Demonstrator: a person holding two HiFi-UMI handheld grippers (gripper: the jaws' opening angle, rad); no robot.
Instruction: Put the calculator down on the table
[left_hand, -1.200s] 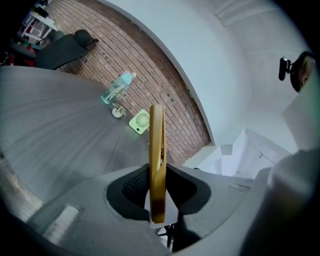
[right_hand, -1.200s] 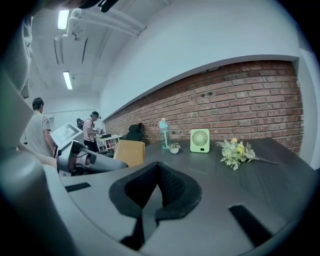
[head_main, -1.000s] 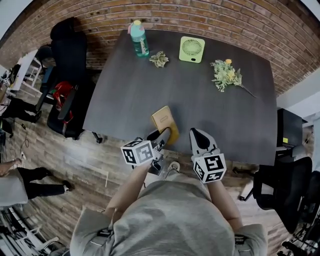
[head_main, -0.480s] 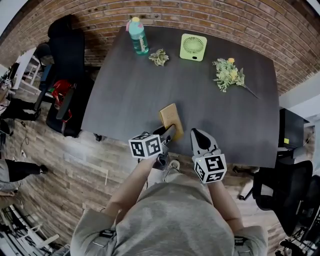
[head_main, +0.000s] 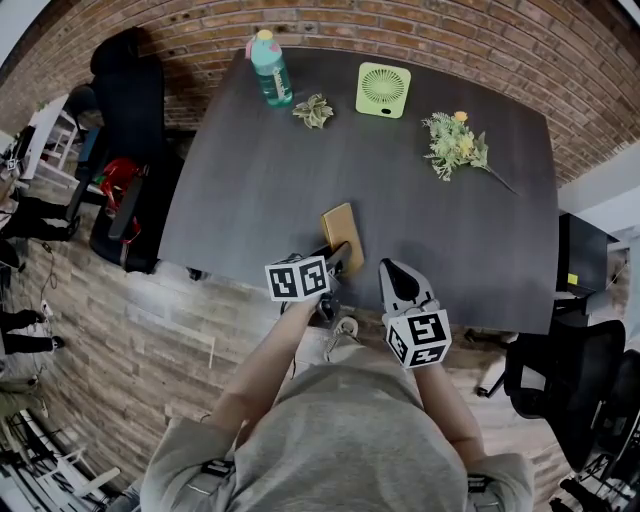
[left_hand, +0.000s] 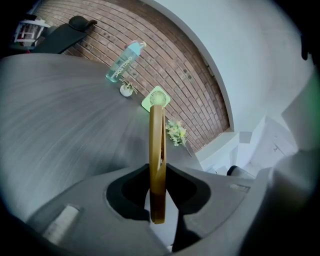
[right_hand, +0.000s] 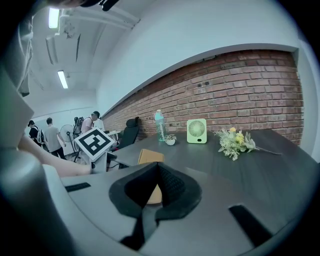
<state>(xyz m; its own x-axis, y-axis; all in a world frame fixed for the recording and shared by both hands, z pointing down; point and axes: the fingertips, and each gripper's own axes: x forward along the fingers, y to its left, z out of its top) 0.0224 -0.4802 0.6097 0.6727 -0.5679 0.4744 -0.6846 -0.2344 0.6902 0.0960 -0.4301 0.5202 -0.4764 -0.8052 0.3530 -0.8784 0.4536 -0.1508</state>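
Observation:
The calculator (head_main: 341, 228) is a flat tan slab, held over the near part of the dark table (head_main: 260, 180). My left gripper (head_main: 336, 259) is shut on its near end. In the left gripper view the calculator (left_hand: 156, 150) stands edge-on between the dark pads of the left gripper (left_hand: 157, 202), pointing toward the far wall. Whether it touches the tabletop I cannot tell. My right gripper (head_main: 392, 272) hovers just right of it at the table's front edge, jaws together and empty. From the right gripper (right_hand: 157, 172) view, the calculator (right_hand: 149, 156) and the left marker cube (right_hand: 93, 142) show to the left.
At the table's far edge stand a teal bottle (head_main: 270, 68), a small potted plant (head_main: 314, 111), a green fan (head_main: 383, 90) and a flower sprig (head_main: 455, 146). Black chairs (head_main: 128, 110) stand left of the table, another (head_main: 570, 370) at right. People (right_hand: 48, 134) stand far left.
My left gripper has carried the calculator forward over the table and lower. The right gripper has stayed where it was.

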